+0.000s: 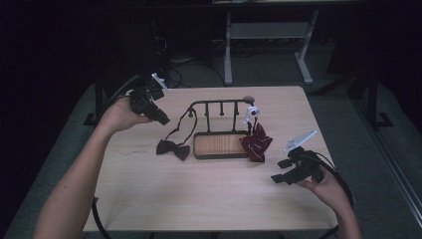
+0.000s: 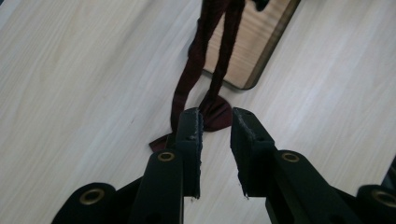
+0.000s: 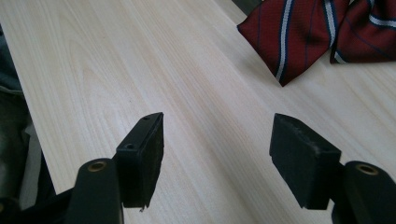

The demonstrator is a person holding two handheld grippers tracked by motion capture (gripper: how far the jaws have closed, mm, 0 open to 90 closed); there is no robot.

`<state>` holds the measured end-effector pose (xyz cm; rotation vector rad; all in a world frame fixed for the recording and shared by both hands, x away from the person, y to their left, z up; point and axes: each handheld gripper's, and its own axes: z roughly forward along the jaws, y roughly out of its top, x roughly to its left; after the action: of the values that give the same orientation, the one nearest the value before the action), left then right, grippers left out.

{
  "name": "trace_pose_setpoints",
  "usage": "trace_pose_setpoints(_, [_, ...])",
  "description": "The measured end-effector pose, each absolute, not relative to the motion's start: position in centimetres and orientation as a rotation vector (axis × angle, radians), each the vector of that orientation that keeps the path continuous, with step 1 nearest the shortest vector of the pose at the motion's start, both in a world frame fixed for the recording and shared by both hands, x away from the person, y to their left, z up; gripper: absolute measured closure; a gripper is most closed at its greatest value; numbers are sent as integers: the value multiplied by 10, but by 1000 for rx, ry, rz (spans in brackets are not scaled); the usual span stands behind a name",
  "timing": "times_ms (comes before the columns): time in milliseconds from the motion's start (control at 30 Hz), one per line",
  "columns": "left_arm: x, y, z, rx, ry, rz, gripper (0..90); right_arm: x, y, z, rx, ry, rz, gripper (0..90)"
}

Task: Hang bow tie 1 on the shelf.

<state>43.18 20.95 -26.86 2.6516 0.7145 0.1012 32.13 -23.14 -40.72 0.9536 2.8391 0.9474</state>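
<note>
Maroon item, high view: dark bow tie (image 1: 173, 148) is lying on the table (image 1: 209, 199), its strap (image 1: 185, 122) looping over the black rack (image 1: 221, 107); the left gripper (image 1: 161, 118) is hovering just beside that strap.
Striped item, high view: red striped bow tie (image 1: 256, 142) is hanging at the rack's other end, near the right gripper (image 1: 278, 172).
Left gripper view: jaws are standing slightly apart, gripping nothing; the bow tie (image 2: 215, 114) is lying just beyond the fingertips.
Right gripper view: jaws are standing wide apart, empty, the striped tie (image 3: 299, 32) well ahead.
Progress: both ties appear hung; the dark one is looking just released; withdrawing the hands seems left.
</note>
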Motion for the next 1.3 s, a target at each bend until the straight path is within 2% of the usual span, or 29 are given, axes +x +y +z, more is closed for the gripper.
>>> trace_pose_setpoints(1100, [394,232,-301,2644,665,89,564,322,-233,-411,1002,2831,921,337])
trace_pose_setpoints(1300, [385,234,-308,2644,656,108,499,322,-234,-412,1000,2828,919,332])
